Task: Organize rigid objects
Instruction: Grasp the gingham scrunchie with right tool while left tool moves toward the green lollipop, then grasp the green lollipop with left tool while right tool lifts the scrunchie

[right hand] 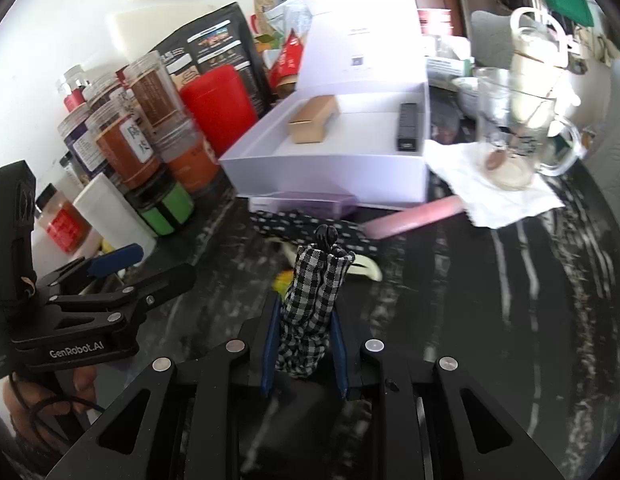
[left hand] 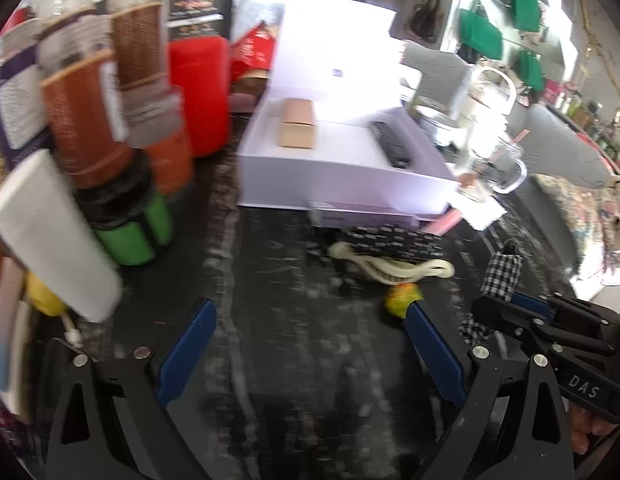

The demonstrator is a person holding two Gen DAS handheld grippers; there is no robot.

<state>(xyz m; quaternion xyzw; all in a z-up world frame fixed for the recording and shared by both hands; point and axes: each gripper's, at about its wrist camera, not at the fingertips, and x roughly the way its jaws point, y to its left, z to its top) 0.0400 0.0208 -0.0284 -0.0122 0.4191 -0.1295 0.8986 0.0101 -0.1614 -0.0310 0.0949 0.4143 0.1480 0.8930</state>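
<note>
My right claw (right hand: pixel 304 340) is closed on a small checkered item (right hand: pixel 310 312), black and white, standing upright between the blue pads, with a black knot on top. It is above the dark marble table (right hand: pixel 489 320), near the white box (right hand: pixel 325 168). My left claw (left hand: pixel 310 344) is wide open, holding nothing.

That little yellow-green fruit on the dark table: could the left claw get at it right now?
Probably yes. The left claw is open and empty, and the fruit lies just beyond its right fingertip on bare table. The right claw, shut on a checked cloth, crowds that side.
</note>
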